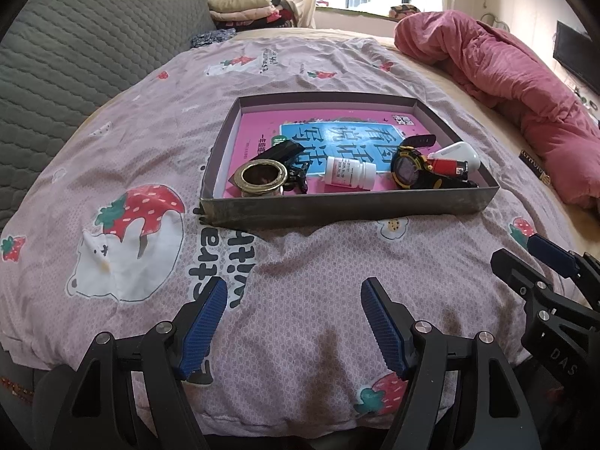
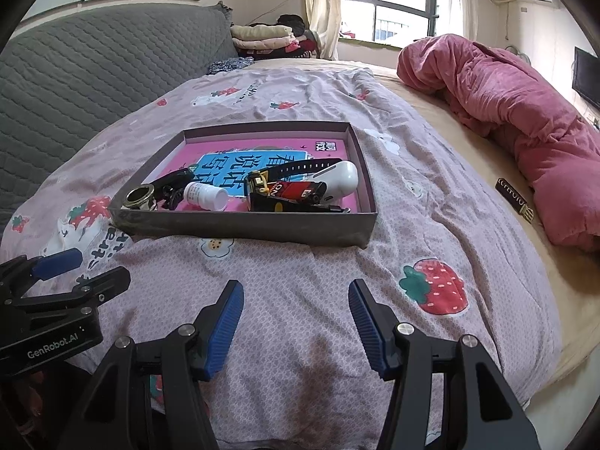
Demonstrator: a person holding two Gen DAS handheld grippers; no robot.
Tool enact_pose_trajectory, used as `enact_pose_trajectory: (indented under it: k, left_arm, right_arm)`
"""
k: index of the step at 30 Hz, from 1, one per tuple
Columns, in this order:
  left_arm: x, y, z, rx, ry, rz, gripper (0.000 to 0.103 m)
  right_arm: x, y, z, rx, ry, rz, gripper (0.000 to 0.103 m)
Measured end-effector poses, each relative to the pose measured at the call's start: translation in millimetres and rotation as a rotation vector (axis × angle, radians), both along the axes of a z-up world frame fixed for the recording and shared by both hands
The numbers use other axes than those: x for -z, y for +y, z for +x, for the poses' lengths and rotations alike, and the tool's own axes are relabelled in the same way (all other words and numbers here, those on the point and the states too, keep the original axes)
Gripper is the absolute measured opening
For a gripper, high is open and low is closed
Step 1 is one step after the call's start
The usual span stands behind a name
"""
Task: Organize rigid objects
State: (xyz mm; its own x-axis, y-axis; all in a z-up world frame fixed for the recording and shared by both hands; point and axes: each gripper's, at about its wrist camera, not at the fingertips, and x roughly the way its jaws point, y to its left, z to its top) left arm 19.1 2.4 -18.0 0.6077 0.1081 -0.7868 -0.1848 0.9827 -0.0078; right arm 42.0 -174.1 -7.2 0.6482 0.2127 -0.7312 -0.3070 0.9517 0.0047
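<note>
A shallow grey tray (image 1: 348, 208) (image 2: 243, 227) lies on the strawberry-print quilt with a pink book as its floor. Along its near side lie a brass ring (image 1: 263, 177) (image 2: 144, 195), a white pill bottle (image 1: 348, 172) (image 2: 206, 195), a black-and-yellow watch (image 1: 408, 168) (image 2: 262, 187), a red pack (image 1: 448, 167) (image 2: 296, 189) and a white case (image 1: 463, 153) (image 2: 341, 180). My left gripper (image 1: 294, 287) (image 2: 104, 264) hovers open over bare quilt in front of the tray. Beside it, the right gripper (image 2: 295, 287) (image 1: 514, 248) is also open and empty.
A rolled pink blanket (image 2: 525, 120) lies along the right of the bed, with a small black tag (image 2: 512, 198) beside it. A grey quilted headboard (image 1: 75, 56) rises at the left. Folded clothes (image 2: 262, 37) are stacked at the back by the window.
</note>
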Motion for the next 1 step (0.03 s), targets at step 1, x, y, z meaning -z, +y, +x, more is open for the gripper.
enact_pose_trajectory:
  k: [1]
  left_arm:
    - [0.3,0.3,0.6,0.0,0.0,-0.001,0.075]
  right_arm:
    - [-0.1,-1.0,1.2,0.002,0.001,0.003,0.058]
